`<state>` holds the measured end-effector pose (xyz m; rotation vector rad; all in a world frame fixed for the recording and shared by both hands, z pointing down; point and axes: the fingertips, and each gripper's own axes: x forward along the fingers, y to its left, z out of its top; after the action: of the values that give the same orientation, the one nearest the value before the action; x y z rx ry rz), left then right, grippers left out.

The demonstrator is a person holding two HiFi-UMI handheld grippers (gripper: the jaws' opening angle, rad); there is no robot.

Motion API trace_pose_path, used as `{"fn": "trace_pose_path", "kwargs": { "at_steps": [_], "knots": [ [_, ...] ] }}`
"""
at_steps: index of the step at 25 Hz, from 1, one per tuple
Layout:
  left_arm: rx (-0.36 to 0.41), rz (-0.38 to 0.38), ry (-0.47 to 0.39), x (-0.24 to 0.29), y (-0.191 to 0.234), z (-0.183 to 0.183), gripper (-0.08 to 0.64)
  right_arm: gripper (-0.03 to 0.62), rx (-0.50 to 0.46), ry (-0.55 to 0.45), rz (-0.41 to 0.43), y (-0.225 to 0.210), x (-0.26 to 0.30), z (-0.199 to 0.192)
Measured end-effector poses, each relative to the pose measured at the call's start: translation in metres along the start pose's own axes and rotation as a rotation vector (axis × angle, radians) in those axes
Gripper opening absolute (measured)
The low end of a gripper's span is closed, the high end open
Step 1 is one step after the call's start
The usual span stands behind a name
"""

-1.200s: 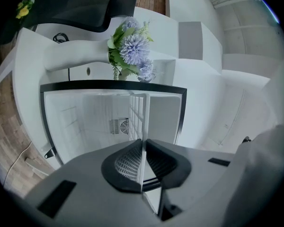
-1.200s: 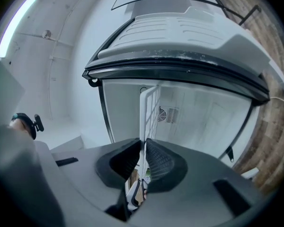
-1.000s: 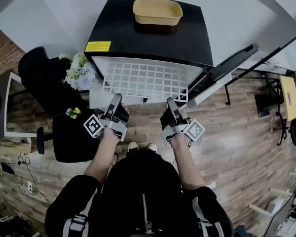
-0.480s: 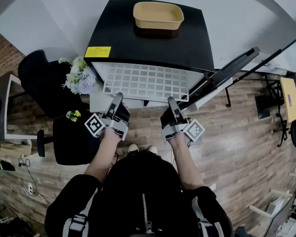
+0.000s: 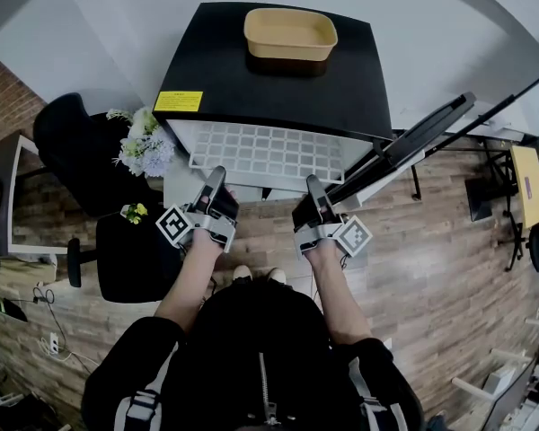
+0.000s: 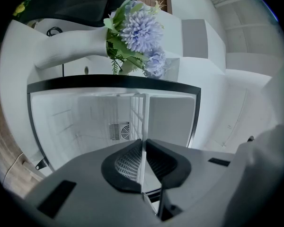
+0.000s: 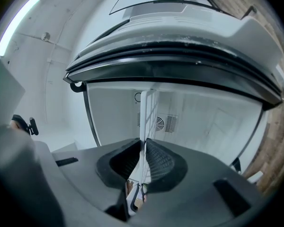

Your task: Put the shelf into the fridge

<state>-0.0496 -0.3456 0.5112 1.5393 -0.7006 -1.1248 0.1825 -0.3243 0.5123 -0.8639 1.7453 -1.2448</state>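
The white wire shelf (image 5: 265,151) lies flat in the mouth of the black mini fridge (image 5: 278,83), its far part inside the cabinet and its near edge sticking out toward the person. The left gripper (image 5: 217,176) is clamped on the near-left edge of the shelf, and the right gripper (image 5: 312,184) is clamped on the near-right edge; in each gripper view the grid runs edge-on between closed pads. The fridge door (image 5: 404,144) stands open to the right. A tan tub (image 5: 290,32) sits on the fridge top, a yellow sticker (image 5: 179,101) at its near-left corner. Pale flowers (image 5: 142,144) stand just left.
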Motion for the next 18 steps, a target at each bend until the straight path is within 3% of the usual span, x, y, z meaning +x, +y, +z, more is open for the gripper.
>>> {"fn": "trace_pose_path", "kwargs": {
  "at_steps": [18],
  "knots": [
    [0.012, 0.017, -0.034, 0.025, 0.012, 0.01, 0.043, 0.046, -0.02, -0.044, -0.025, -0.012, 0.024, 0.015]
  ]
}}
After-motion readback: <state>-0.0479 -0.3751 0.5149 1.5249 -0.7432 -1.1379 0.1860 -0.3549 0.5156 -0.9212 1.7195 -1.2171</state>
